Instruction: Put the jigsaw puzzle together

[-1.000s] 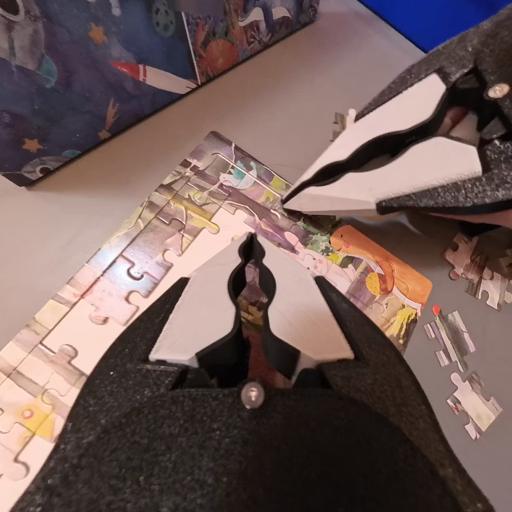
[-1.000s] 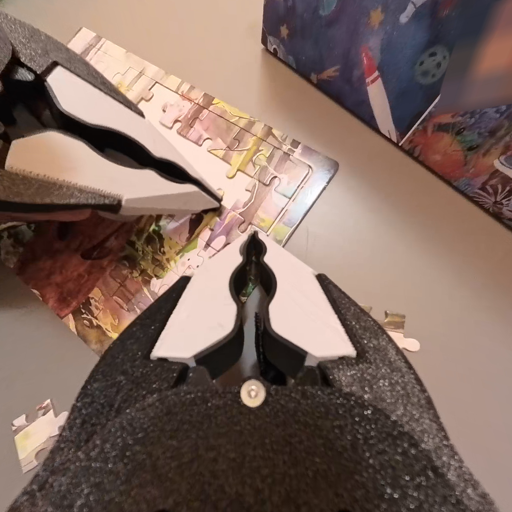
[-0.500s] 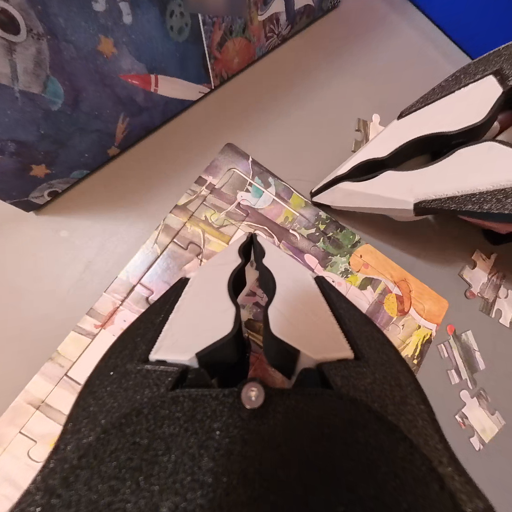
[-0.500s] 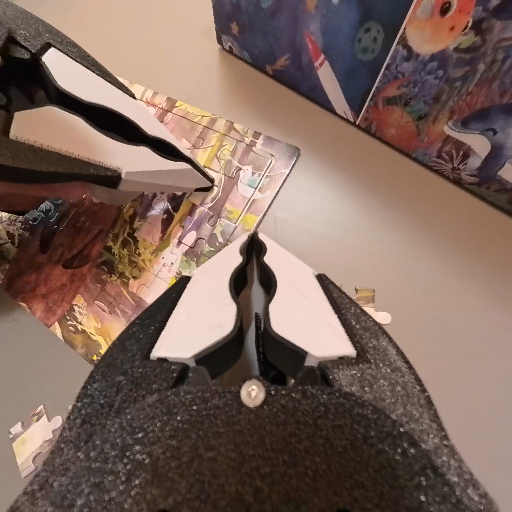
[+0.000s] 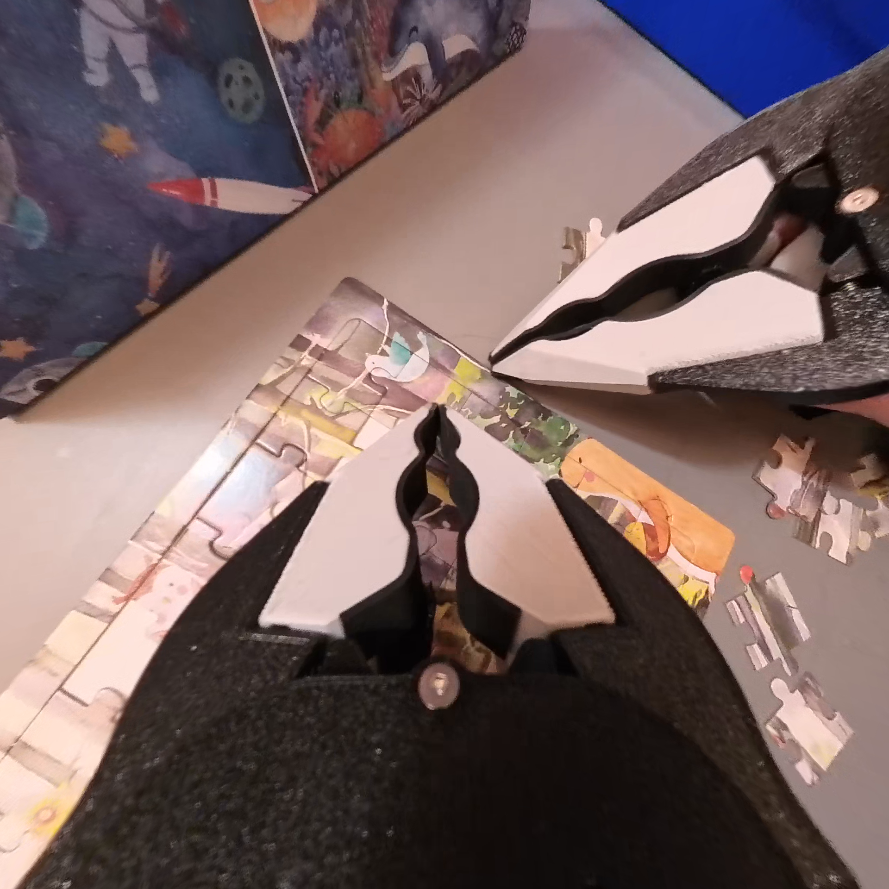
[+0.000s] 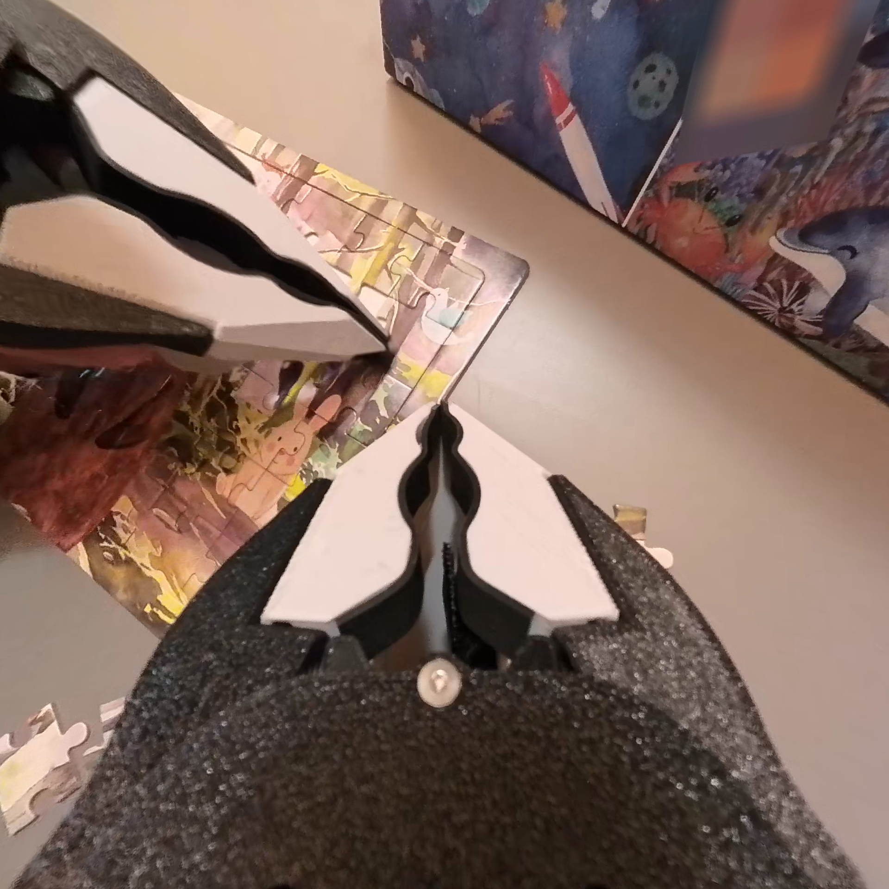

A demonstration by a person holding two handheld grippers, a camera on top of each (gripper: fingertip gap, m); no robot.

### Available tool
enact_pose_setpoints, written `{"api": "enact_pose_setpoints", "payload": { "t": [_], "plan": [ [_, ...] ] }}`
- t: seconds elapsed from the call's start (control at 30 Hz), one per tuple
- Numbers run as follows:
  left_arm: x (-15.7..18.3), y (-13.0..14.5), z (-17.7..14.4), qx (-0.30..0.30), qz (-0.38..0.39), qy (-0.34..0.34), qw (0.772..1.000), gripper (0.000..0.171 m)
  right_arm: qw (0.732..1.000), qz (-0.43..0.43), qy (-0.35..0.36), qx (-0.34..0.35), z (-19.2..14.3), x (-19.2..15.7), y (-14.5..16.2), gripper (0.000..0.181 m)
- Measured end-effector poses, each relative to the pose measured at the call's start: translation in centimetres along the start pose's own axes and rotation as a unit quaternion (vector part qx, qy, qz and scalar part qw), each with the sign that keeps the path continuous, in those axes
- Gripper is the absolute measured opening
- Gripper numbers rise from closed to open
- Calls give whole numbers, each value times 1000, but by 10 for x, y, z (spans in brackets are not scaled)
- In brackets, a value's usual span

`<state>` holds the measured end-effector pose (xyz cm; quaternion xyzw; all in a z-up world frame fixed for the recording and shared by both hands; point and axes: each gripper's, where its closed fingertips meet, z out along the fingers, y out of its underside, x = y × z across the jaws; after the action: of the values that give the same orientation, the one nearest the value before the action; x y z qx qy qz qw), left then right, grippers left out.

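The left tongs (image 5: 437, 409) are pressed together with nothing between them, their tip low over the jigsaw puzzle (image 5: 336, 413) that lies flat on the table (image 5: 433, 231), close to its corner with the small white bird. The right tongs (image 5: 493, 373) are also pressed together and empty, their tip at the puzzle's edge just right of that bird; whether it touches the board cannot be told. Right of the left tongs, several loose pieces (image 5: 765, 620) lie apart on the table, and one more piece (image 5: 577, 240) shows behind the right tongs. Beyond both tips stands a picture box (image 5: 144, 168) with a rocket.
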<state>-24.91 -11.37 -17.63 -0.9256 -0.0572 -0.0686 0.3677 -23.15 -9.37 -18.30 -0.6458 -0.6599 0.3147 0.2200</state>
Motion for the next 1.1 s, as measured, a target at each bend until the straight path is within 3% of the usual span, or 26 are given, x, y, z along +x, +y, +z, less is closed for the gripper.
{"api": "enact_pose_setpoints", "payload": {
  "t": [0.1,0.2,0.4,0.57,0.73,0.93,1.1],
  "plan": [
    [-11,-4,-13,17,2,-20,1000,0,1000,-7,5,2,-3,0,-2,0],
    [-27,1,-18,17,-16,-36,999,0,998,-31,-23,52,-12,-18,-23,0],
    [-22,10,-5,3,-7,-29,1000,0,997,-73,-22,-5,9,-29,-3,0],
    [-21,0,-14,32,-4,-32,999,0,998,-49,-35,3,6,-29,-7,0],
    [12,12,-18,3,24,43,999,0,997,-55,-41,23,-1,-34,-15,0],
    [11,16,-13,1,31,26,999,0,998,-51,-33,16,-5,-26,-9,0],
    [10,15,-22,0,30,28,999,0,996,-20,-3,92,-36,-2,-32,0]
  ]
}}
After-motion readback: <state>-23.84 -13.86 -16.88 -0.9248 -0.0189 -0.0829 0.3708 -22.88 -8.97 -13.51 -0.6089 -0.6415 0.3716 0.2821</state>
